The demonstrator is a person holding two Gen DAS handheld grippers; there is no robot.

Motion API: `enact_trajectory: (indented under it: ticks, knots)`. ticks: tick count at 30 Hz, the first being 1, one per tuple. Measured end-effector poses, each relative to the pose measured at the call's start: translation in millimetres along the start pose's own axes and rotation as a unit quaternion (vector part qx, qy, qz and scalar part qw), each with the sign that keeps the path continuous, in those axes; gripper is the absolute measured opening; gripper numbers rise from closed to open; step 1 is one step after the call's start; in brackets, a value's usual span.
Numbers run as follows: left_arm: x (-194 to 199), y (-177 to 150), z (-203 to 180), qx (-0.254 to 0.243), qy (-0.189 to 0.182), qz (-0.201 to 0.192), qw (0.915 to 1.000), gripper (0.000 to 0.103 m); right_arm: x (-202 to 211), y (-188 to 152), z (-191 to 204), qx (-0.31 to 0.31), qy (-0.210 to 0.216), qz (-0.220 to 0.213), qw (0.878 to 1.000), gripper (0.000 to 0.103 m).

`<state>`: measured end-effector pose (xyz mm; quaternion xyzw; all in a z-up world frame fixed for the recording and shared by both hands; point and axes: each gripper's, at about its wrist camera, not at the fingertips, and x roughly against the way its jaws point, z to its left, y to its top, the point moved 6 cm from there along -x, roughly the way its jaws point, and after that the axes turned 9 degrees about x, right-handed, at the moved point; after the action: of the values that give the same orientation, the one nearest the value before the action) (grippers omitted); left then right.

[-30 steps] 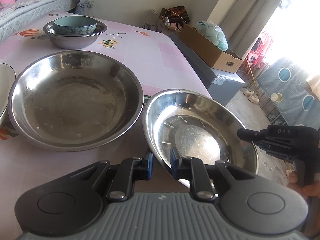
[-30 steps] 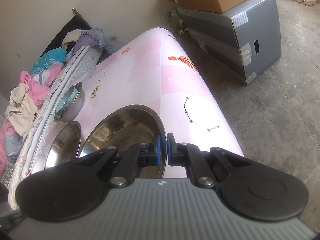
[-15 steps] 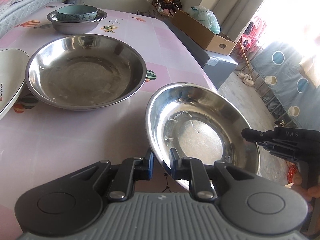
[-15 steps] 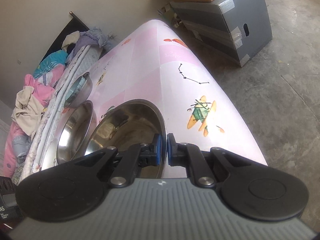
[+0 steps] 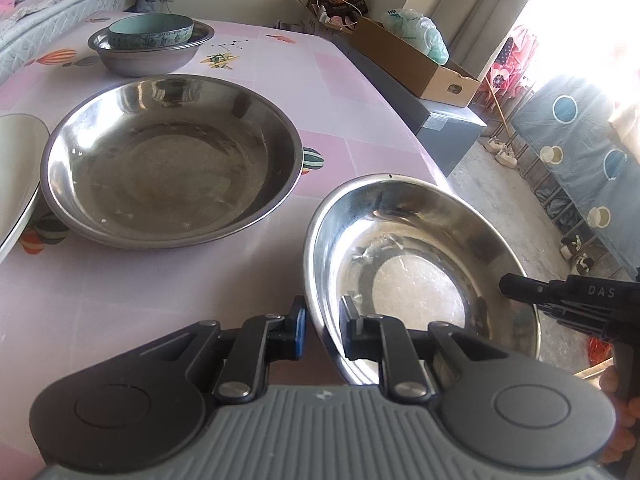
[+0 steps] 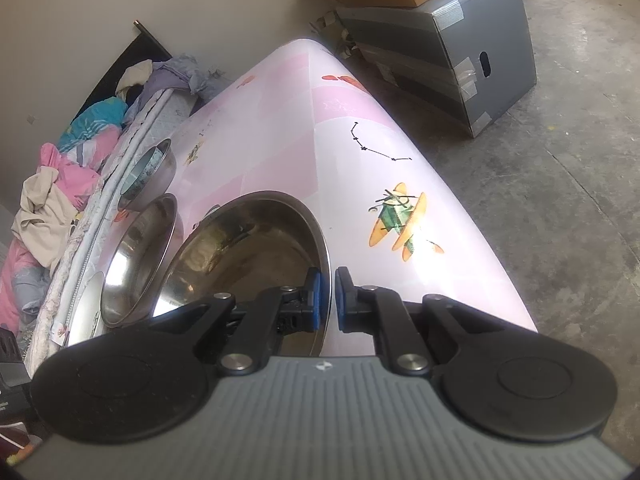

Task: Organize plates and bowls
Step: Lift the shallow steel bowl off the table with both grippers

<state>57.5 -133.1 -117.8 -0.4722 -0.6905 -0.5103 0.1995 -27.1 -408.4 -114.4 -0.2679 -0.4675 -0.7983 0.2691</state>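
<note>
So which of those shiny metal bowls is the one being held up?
The smaller steel bowl at the table's near edge: both grippers, left and right, pinch its rim. The wide bowl and far bowl rest untouched.

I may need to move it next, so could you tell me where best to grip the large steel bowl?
Take the large steel bowl by its thin flared rim, coming from the near, open side; it sits upright and empty, too wide to span.

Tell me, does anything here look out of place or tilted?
Yes. The smaller steel bowl is tilted, held off the table at its edge. The left gripper and the right gripper each pinch its rim on opposite sides. The big steel bowl sits flat. Nothing looks spilled or damaged.
</note>
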Motion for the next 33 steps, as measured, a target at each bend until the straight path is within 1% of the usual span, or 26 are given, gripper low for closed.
enact_trajectory:
  ticks: [3,6,8,13,25,33]
  knots:
    - [-2.1,2.0,-2.4,-0.008,0.012,0.000,0.9999,0.017,-2.9,0.1,2.6,0.004,-0.007,0.000,1.000,0.008]
    - [-2.6,2.5,-3.2,-0.014,0.027,-0.002,0.9995,0.013,-5.7,-0.7,5.8,0.008,-0.016,-0.002,1.000,0.008]
    - [-1.7,2.8,-2.6,-0.011,0.028,-0.001,0.9995,0.012,-7.5,-0.9,6.8,0.010,-0.022,-0.003,1.000,0.006]
    - [-1.0,2.4,-3.4,-0.016,0.034,-0.002,0.9993,0.012,-6.7,-0.6,11.9,0.024,-0.034,-0.011,0.999,0.006]
    - [-3.1,3.7,-9.1,-0.022,0.051,-0.005,0.9985,0.013,-9.1,-2.2,8.2,0.009,-0.031,-0.016,0.999,0.006]
    - [0.6,2.9,-11.4,-0.029,0.053,-0.011,0.9981,0.014,-5.2,-1.5,11.3,0.022,-0.039,-0.023,0.999,0.006]
